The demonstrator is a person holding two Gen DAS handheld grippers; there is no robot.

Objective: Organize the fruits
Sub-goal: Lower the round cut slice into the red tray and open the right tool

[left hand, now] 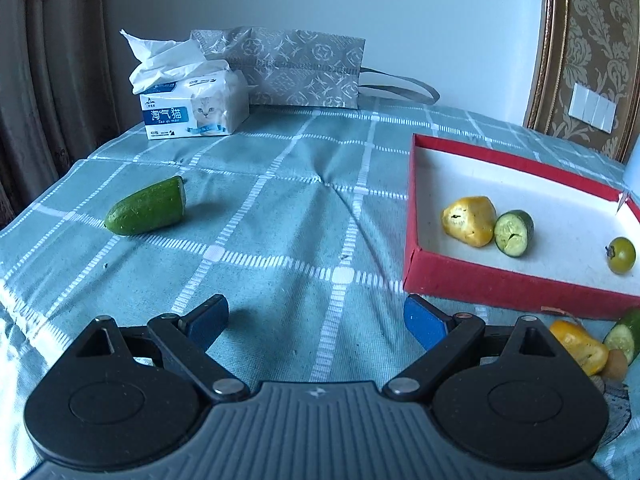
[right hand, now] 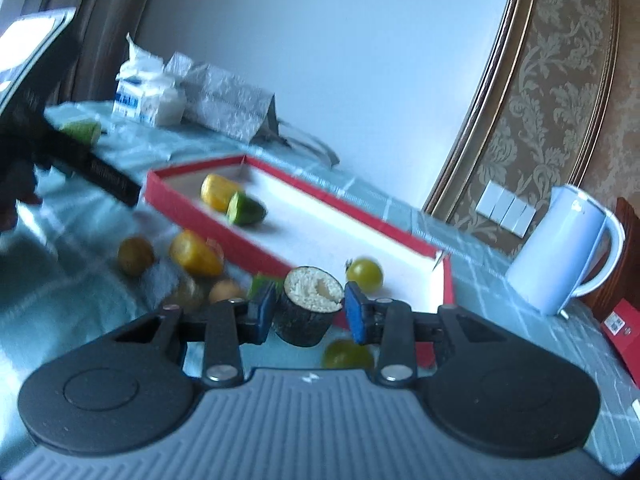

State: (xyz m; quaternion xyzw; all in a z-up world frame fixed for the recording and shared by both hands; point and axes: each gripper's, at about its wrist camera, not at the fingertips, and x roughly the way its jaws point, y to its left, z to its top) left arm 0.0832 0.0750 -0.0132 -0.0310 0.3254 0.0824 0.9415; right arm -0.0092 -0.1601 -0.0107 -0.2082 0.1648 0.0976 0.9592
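A red box (left hand: pixel 500 286) (right hand: pixel 256 254) with a white floor lies at the right. It holds a yellow pepper piece (left hand: pixel 469 220) (right hand: pixel 218 192), a cucumber piece (left hand: pixel 514 233) (right hand: pixel 245 209) and a green tomato (left hand: pixel 621 255) (right hand: pixel 364 275). A cucumber half (left hand: pixel 147 206) lies on the cloth at the left. My left gripper (left hand: pixel 316 316) is open and empty above the cloth. My right gripper (right hand: pixel 310 308) is shut on a dark roll with a white cut face (right hand: pixel 307 304), held near the box's front edge. Loose fruits (right hand: pixel 196 254) lie in front of the box.
A tissue pack (left hand: pixel 192 110) and a grey patterned bag (left hand: pixel 296 68) stand at the table's far edge. A white kettle (right hand: pixel 560 248) stands right of the box. The table has a green checked cloth (left hand: pixel 280 220). A dark blurred object (right hand: pixel 60 148) crosses the right wrist view's left side.
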